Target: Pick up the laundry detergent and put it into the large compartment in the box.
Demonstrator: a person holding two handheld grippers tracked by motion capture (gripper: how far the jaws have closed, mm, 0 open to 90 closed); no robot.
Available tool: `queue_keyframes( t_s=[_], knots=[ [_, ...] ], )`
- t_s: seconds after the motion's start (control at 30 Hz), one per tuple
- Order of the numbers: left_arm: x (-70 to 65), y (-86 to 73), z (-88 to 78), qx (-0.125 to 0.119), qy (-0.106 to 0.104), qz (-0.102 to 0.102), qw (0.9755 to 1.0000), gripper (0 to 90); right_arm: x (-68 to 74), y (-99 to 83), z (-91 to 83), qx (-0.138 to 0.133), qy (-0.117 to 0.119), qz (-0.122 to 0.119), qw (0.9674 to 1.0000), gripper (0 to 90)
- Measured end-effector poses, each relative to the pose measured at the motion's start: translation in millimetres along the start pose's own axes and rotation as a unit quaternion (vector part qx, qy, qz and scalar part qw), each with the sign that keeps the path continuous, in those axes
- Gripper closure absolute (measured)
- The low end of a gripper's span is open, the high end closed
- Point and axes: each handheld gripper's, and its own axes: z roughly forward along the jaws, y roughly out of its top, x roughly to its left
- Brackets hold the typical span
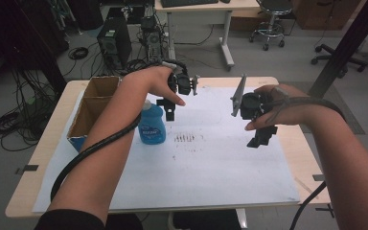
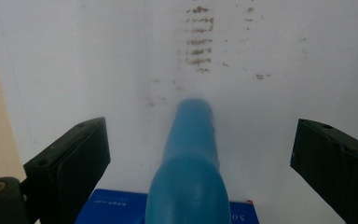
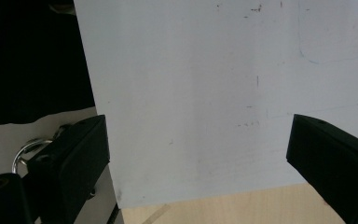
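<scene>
A blue plastic bottle (image 1: 152,125) with a blue label stands on the white sheet (image 1: 211,163), left of centre. My left gripper (image 1: 169,111) hangs just above and to the right of it, pointing down. In the left gripper view the bottle's top (image 2: 189,172) rises between the two jaws, which stand wide apart and clear of it, so the left gripper (image 2: 200,158) is open. My right gripper (image 1: 262,136) hovers over the right half of the sheet. It is open (image 3: 198,154), with bare sheet between its jaws.
An open cardboard box (image 1: 95,98) sits at the table's left edge, close behind the bottle. Brown smudges (image 1: 184,138) mark the sheet's middle. The wooden table edge (image 3: 242,205) lies below the right gripper. A computer tower (image 1: 114,43), a desk and stools stand beyond the table.
</scene>
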Motion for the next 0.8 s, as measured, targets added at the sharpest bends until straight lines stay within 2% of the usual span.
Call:
queue_keyframes(
  t_s=[0.37, 0.8],
  knots=[
    [1.4, -3.0, -3.7, -0.004, 0.003, 0.001, 1.0000, 5.1, -1.9, -1.3, 1.9, 0.000, -0.001, 0.000, 1.0000, 5.7],
    [0.0, -5.2, -12.5, -0.001, 0.007, -0.002, 1.0000, 5.0, 2.8, -7.1, 2.6, -0.002, -0.005, 0.008, 1.0000, 5.6]
  ],
)
